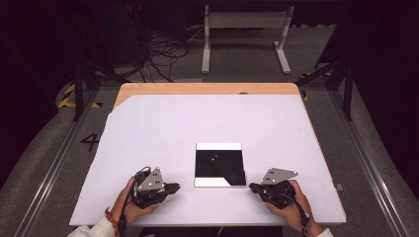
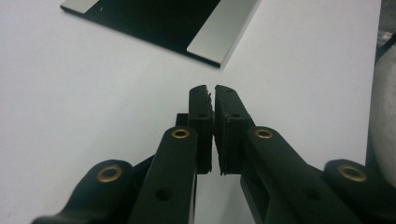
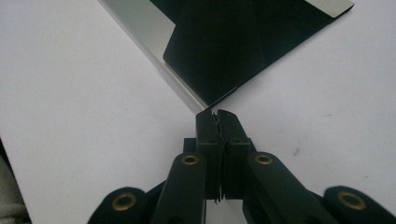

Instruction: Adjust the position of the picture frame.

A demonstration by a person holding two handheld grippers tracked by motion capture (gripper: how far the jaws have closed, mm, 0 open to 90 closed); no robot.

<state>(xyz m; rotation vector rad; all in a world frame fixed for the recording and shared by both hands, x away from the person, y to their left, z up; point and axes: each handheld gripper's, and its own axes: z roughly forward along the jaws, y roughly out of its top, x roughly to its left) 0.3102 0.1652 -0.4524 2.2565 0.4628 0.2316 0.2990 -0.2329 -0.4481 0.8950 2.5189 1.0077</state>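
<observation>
Grippers first: from the high view we see our left gripper (image 1: 174,187) and right gripper (image 1: 253,187) resting low on the white sheet (image 1: 163,128) that covers the wooden table (image 1: 207,89), one on each side of a flat black square panel (image 1: 220,164) with pale strips along its far and near edges. Both point inward at the panel's near corners, the left one a little apart from it, the right one just beside it. On the floor to the left of the table we can read a painted "4" (image 1: 90,141), and yellow-and-black hazard tape (image 1: 66,96) lies farther back; a grey metal stand (image 1: 244,29) sits beyond the table. In the left gripper view, our left gripper (image 2: 213,88) has its jaws drawn nearly together with only a thin slit between them and nothing held, and the panel (image 2: 159,21) lies ahead, its silvery strip clear of the tips. In the right gripper view, our right gripper (image 3: 215,113) has its jaws pressed together and empty, their tips right at the panel's (image 3: 224,46) near corner; whether they touch it we cannot tell. We find no brand or lettering on the panel.
</observation>
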